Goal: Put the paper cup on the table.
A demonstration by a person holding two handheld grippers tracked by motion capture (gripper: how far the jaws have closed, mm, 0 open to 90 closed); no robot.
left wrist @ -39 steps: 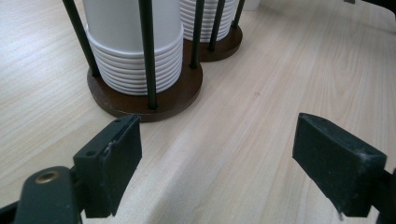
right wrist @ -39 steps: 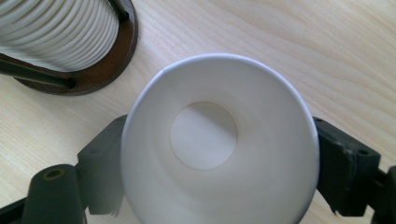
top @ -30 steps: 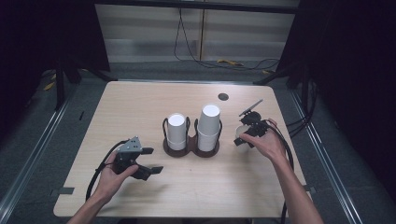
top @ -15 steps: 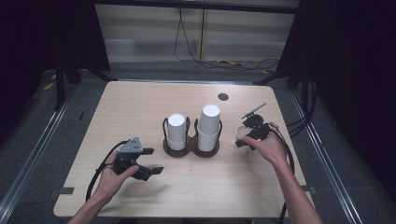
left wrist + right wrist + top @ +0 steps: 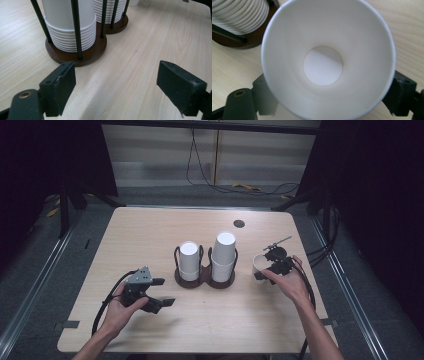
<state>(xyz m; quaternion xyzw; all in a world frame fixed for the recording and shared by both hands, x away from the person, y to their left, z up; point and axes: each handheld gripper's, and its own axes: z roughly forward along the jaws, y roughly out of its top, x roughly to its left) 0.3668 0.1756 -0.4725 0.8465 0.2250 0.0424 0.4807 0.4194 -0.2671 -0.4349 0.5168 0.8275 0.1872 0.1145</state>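
A white paper cup (image 5: 258,263) sits between the jaws of my right gripper (image 5: 264,270), to the right of the cup holder and just above the table. In the right gripper view the cup (image 5: 323,65) turns its open mouth to the camera, and the right gripper (image 5: 332,96) is shut on its wall from both sides. A dark wooden cup holder (image 5: 205,279) with black rods carries a shorter cup stack (image 5: 189,260) and a taller cup stack (image 5: 224,251). My left gripper (image 5: 161,294) rests near the front left, open and with nothing between its pads (image 5: 62,82), facing the holder (image 5: 82,53).
The light wooden table (image 5: 150,230) has a small dark round disc (image 5: 239,223) near its far edge. Cables trail from both grippers toward the table's edges. Dark floor and metal rails surround the table.
The right hand with the cup has shifted slightly toward the near side. The left hand and its gripper have stayed where they were.
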